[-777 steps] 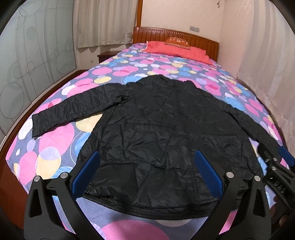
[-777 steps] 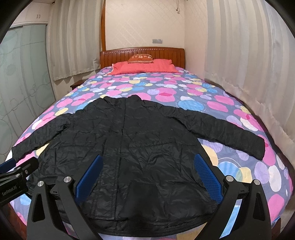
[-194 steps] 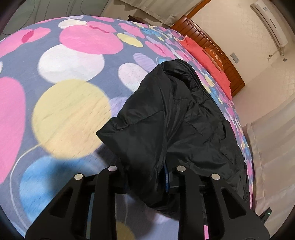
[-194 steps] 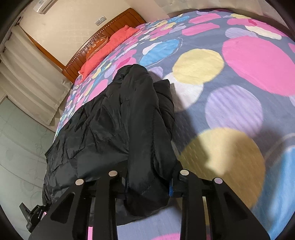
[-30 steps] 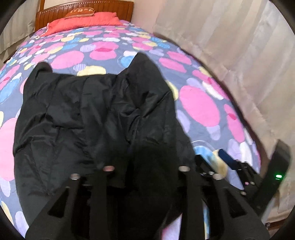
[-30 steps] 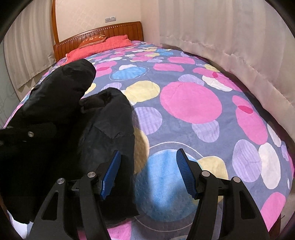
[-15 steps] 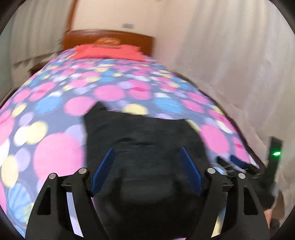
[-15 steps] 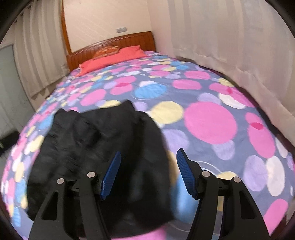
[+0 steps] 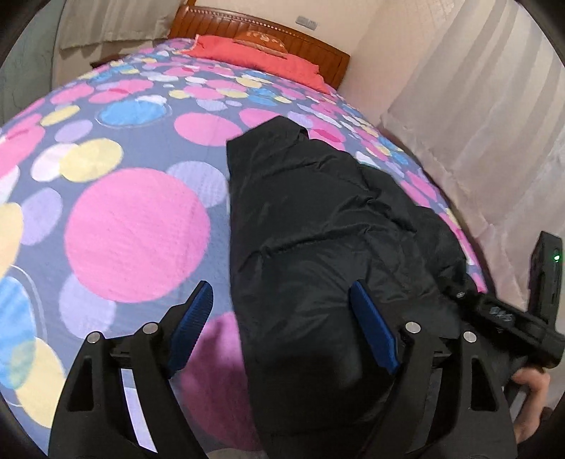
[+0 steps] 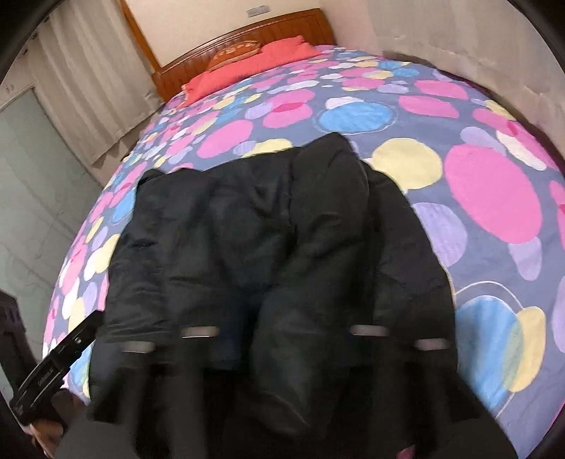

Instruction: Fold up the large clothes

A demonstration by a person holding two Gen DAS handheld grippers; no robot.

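A black quilted jacket (image 9: 317, 226) lies on the bed, folded into a long narrow bundle with both sleeves laid in. It also fills the middle of the right wrist view (image 10: 275, 240). My left gripper (image 9: 282, 328) is open and empty, its blue pads (image 9: 370, 332) just above the jacket's near left edge. My right gripper (image 10: 282, 335) is blurred by motion over the near end of the jacket; its jaws stand apart. Its body (image 9: 508, 317) shows at the right of the left wrist view.
The bed (image 9: 134, 233) has a grey cover with pink, blue and yellow circles. A red pillow (image 9: 261, 56) and wooden headboard (image 9: 282, 31) are at the far end. Curtains (image 9: 487, 116) hang close along the right side. The left gripper's body (image 10: 53, 370) shows at lower left.
Both grippers have let go of the jacket and pulled back. The left camera has swung left, so the jacket now lies right of centre. The right gripper is moving fast.
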